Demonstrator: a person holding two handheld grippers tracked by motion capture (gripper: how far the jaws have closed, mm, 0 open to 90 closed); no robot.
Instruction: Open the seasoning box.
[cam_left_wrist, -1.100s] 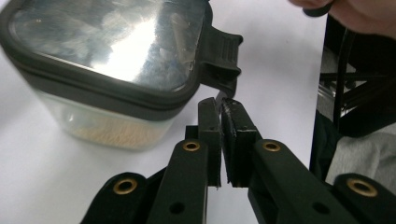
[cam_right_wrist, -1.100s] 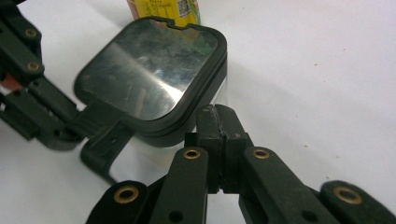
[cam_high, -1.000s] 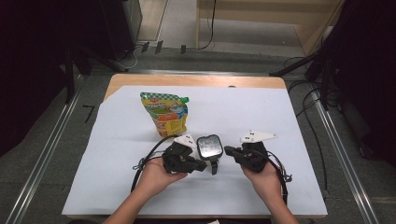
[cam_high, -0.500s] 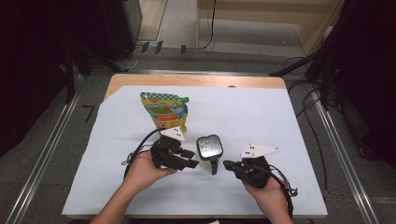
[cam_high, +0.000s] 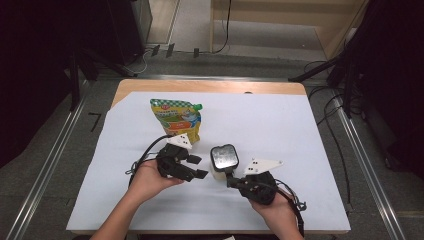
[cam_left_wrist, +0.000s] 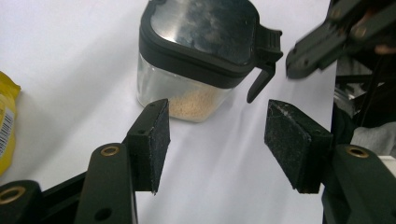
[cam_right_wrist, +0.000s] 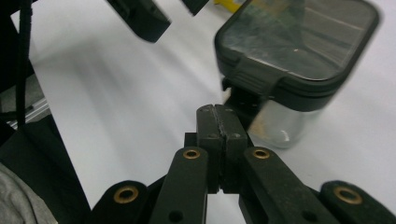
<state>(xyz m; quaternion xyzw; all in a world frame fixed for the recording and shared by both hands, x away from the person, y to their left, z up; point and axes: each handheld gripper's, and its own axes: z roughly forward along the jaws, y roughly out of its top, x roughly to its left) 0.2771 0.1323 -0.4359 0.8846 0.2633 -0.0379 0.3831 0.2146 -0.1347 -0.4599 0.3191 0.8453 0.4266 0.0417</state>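
A small clear jar (cam_high: 222, 165) with a black hinged lid is seen standing upright on the white sheet of the counter (cam_high: 300, 150), between the two claws. In the left gripper view the jar (cam_left_wrist: 196, 70) is found just ahead of the left claw (cam_left_wrist: 217, 140), beyond the pads and slightly to their left, with pale granules visible at its bottom. The left claw (cam_high: 196, 167) is released: its jaws have just been opening, a wide gap is left between the pads, and nothing is held or touched between them. In the high view it is placed just to the left of the jar, apart from it.

The right claw (cam_right_wrist: 217, 122) is clenched, its two pads pressed flat together with nothing seen between them. Its tips are brought right up to the lid's hinge tab on the jar (cam_right_wrist: 299, 60); whether they touch it cannot be told. In the high view the right claw (cam_high: 230, 176) is set just below the jar.

A yellow and green pouch (cam_high: 176, 117) is laid flat farther back on the sheet, behind the left claw
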